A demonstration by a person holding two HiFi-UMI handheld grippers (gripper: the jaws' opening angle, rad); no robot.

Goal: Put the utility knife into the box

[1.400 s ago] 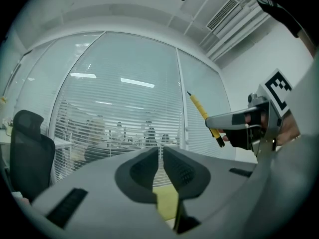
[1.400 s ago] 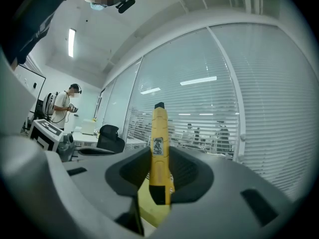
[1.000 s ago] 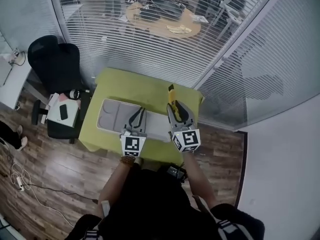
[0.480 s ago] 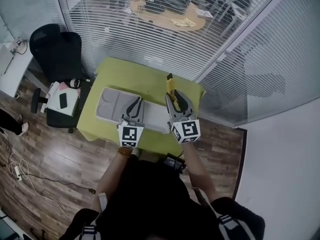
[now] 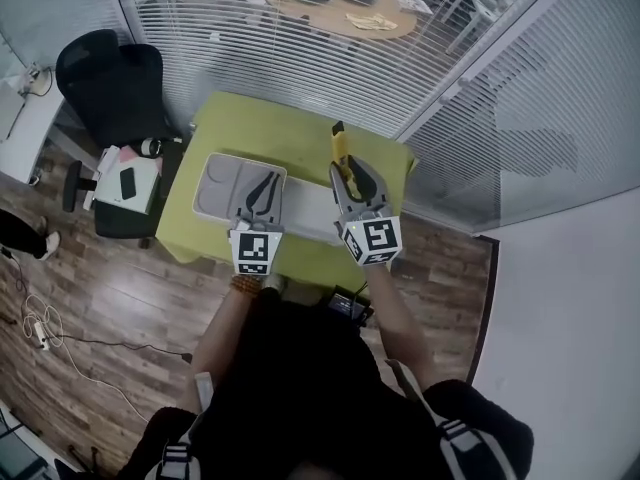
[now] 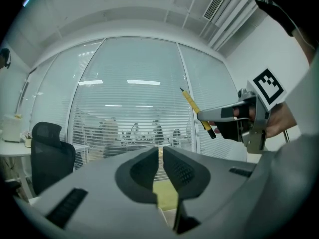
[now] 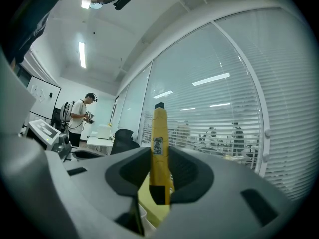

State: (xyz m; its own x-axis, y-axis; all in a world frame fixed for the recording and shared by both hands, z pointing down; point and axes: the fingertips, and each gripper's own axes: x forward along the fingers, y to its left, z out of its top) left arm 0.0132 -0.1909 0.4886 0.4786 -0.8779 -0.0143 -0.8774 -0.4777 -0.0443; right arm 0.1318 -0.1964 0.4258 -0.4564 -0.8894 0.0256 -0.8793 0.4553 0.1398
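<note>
A yellow utility knife [image 5: 342, 152] with a black tip sticks out ahead of my right gripper [image 5: 352, 180], which is shut on it above the right part of the green table [image 5: 300, 138]. In the right gripper view the knife [image 7: 159, 143] stands upright between the two pads. A flat grey box [image 5: 215, 190] with shallow compartments lies on the left half of the table. My left gripper [image 5: 264, 186] hovers over the box's right part, shut with nothing in it; its fingertips [image 6: 149, 156] almost touch. In the left gripper view the right gripper [image 6: 219, 117] and the knife [image 6: 196, 108] show at the upper right.
A black office chair [image 5: 110, 78] and a low stand with a phone [image 5: 128, 182] are left of the table. A glass wall with blinds [image 5: 250, 38] runs behind the table and along its right side. A person [image 7: 79, 118] stands far off in the right gripper view.
Both grippers have drifted slightly forward over the table while the head view shifted. The knife has stayed in the right gripper, and the left gripper has stayed shut.
</note>
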